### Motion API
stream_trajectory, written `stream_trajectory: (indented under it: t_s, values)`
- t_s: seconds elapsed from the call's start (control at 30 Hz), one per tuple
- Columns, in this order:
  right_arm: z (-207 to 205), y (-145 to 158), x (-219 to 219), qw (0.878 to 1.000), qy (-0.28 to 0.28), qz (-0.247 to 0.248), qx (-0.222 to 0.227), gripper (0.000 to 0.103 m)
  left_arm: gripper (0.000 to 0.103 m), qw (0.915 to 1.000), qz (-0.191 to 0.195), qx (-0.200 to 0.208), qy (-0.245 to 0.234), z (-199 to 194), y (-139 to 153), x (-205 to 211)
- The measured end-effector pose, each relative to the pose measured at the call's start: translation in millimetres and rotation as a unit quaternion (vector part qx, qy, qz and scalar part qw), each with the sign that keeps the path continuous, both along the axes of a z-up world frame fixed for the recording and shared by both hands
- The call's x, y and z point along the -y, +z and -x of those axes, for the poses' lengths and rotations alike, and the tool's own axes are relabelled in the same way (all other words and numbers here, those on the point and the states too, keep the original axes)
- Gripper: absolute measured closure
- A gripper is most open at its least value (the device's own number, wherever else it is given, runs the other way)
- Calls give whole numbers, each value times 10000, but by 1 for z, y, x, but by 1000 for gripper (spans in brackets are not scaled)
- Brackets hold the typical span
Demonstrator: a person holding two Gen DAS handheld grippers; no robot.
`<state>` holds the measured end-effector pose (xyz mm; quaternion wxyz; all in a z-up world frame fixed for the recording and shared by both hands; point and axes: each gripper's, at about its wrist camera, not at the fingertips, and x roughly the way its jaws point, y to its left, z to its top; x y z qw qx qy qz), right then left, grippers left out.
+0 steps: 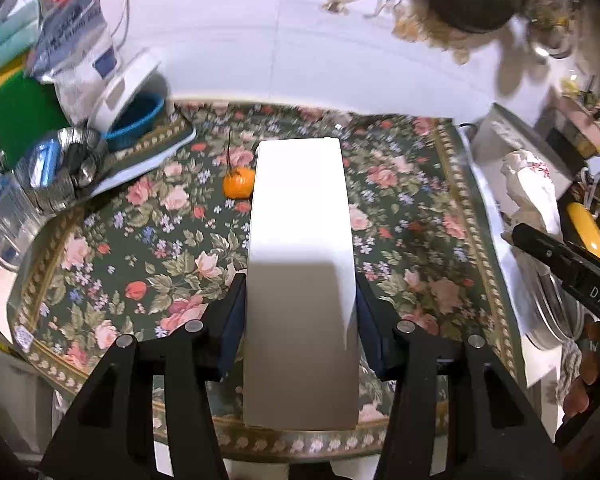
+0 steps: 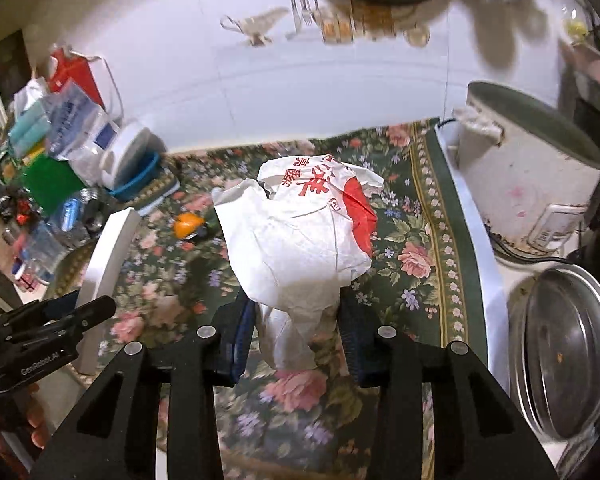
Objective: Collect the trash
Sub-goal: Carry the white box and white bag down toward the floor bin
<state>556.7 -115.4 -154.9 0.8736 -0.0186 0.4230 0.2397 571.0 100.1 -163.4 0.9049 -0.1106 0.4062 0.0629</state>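
My left gripper (image 1: 300,284) is shut on a flat white box (image 1: 300,220), its pads pressing both long sides, and holds it above the floral cloth (image 1: 140,240). My right gripper (image 2: 296,304) is shut on the lower end of a crumpled white paper bag with red print (image 2: 300,232), also lifted off the cloth. In the right wrist view the white box (image 2: 112,248) and left gripper (image 2: 80,312) show at the left. The left wrist view has the paper bag (image 1: 532,188) and right gripper (image 1: 540,244) at the right edge. A small orange fruit (image 1: 239,187) lies on the cloth behind the box.
A pile of packets (image 1: 72,40), a blue bowl (image 1: 136,120) and crumpled foil (image 1: 60,168) crowd the left side. A stained white cooker (image 2: 532,168) and a metal lid (image 2: 568,344) stand at the right. White tiled wall runs behind.
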Motion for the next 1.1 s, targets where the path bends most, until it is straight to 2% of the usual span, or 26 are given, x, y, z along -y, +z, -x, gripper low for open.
stream_trajectory:
  t_s: [0.2,0.4,0.6,0.73,0.93,1.1]
  values:
    - [48,15,-11,9996,-180,-9,218,68,53,9989,-59,283,-362,44,14,-13]
    - [118,17,-30,9976,-588,-44,353,68,53,9962,-57,392,-778,104,8,-34]
    - [182,11,-52,9952,-927,-94,292,67,53,9931,-95,346,-1117,166,1,-53]
    - [218,9,-60,9944,-1030,-120,185,67,53,9914,-62,225,-1291,200,-6,-58]
    - [252,3,-63,9942,-1075,-5,-93,67,53,9905,104,-85,-1366,229,-21,-57]
    - [268,-22,-58,9936,-1062,122,-366,67,53,9888,171,-466,-1405,241,-59,-47]
